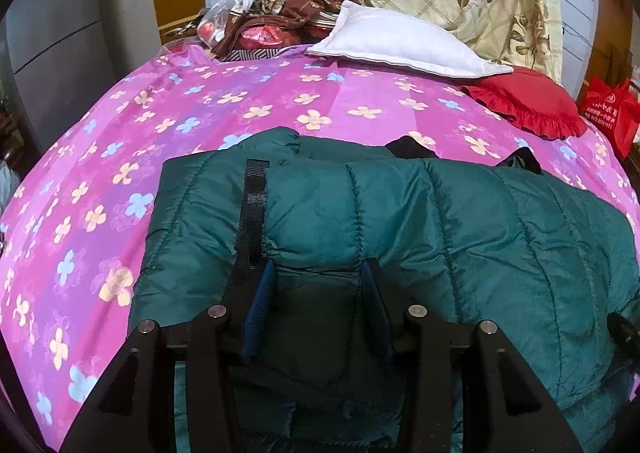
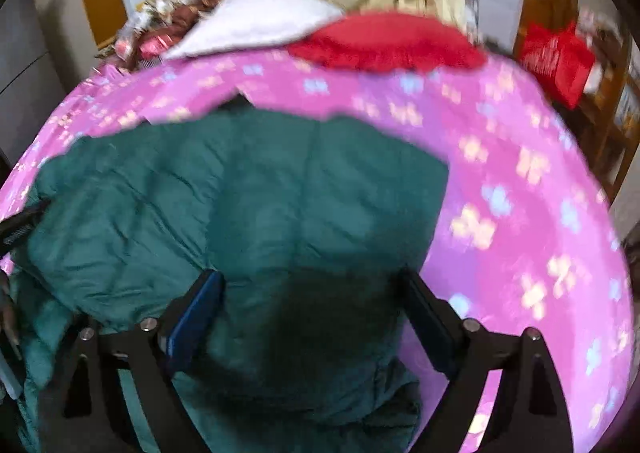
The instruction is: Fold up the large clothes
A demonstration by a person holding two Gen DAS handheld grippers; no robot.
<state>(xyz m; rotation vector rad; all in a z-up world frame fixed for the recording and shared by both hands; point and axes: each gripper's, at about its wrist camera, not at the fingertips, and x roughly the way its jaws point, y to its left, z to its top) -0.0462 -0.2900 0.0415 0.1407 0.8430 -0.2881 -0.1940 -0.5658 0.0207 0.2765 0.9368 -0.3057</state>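
jackets: 1 green quilted jacket [image 1: 440, 221] | pillows: 2 – white pillow [image 1: 400, 41], red pillow [image 1: 528, 101] at 1 o'clock | red bag [image 1: 612, 109]: 1 | grippers: 2 – left gripper [image 1: 318, 273], right gripper [image 2: 312, 285]

A green quilted jacket [image 1: 400, 221] fills the lower frame on a pink flowered sheet [image 1: 120, 157]; the left gripper [image 1: 318, 273], bottom centre, pinches a padded fold of it. A white pillow [image 1: 400, 41] and red cushion [image 1: 532, 101] lie upper right.

Blurred: the whole right wrist view is smeared; flowers on the pink bed sheet [image 2: 500, 157] look fuzzy.
Cut off: the puffy dark green quilted coat [image 1: 460, 229] runs past the bottom edge.
Hidden: folds cover the coat's sleeves.
Too small: white writing on the red shopping bag [image 1: 608, 109].
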